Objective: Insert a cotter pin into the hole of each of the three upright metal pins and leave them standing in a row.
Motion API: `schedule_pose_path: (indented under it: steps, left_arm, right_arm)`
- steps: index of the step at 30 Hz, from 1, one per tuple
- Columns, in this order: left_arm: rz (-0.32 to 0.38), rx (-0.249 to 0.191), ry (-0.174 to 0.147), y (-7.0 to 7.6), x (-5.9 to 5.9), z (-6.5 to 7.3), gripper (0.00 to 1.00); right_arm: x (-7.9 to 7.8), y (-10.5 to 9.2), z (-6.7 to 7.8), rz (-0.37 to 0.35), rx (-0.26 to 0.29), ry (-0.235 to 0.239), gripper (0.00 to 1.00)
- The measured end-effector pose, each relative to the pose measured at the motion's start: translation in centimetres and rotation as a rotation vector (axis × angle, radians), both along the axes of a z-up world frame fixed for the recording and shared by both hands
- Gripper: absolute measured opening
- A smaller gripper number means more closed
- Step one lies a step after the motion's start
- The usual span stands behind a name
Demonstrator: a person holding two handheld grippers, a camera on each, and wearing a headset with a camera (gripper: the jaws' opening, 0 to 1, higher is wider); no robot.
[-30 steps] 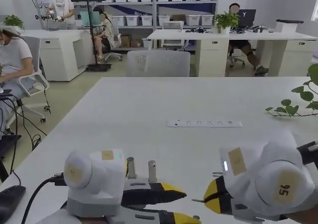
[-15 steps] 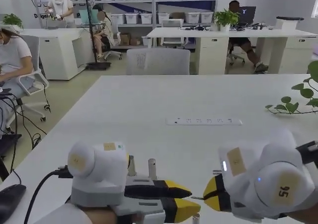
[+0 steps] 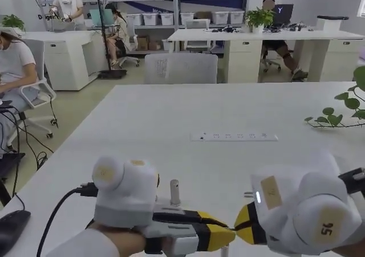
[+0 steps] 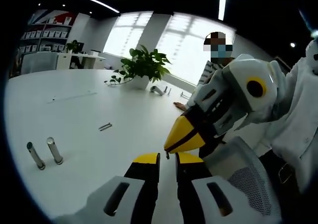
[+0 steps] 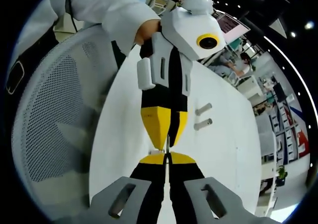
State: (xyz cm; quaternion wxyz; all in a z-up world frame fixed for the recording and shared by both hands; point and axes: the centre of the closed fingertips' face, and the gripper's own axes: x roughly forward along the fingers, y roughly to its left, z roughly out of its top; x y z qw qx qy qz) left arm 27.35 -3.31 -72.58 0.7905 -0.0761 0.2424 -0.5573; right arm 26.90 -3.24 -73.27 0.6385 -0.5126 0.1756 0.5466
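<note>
The right gripper (image 5: 168,157) rises from bottom centre, its black, yellow-tipped jaws drawn together. The left gripper (image 5: 164,145) points down from the top, held by a hand (image 5: 148,31), and its tips meet the right's at frame centre. Two pins (image 5: 203,109) (image 5: 202,124) stand right of centre on the table (image 5: 228,154). A mesh chair (image 5: 49,119) is at left
</note>
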Motion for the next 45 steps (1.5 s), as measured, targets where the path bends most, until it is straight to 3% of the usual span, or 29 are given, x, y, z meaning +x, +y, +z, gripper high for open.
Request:
schedule_pose_path:
  steps: [18, 45]
  left_arm:
    - [-0.003, -0.016, 0.086, -0.13, -0.43, -0.32, 0.07]
    - [0.006, -0.049, 0.121, -0.21, -0.42, -0.10, 0.03]
  right_arm:
    - [-0.29, 0.19, -0.17, 0.027, -0.009, -0.014, 0.02]
    - [-0.56, 0.22, -0.09, 0.039, -0.012, -0.022, 0.02]
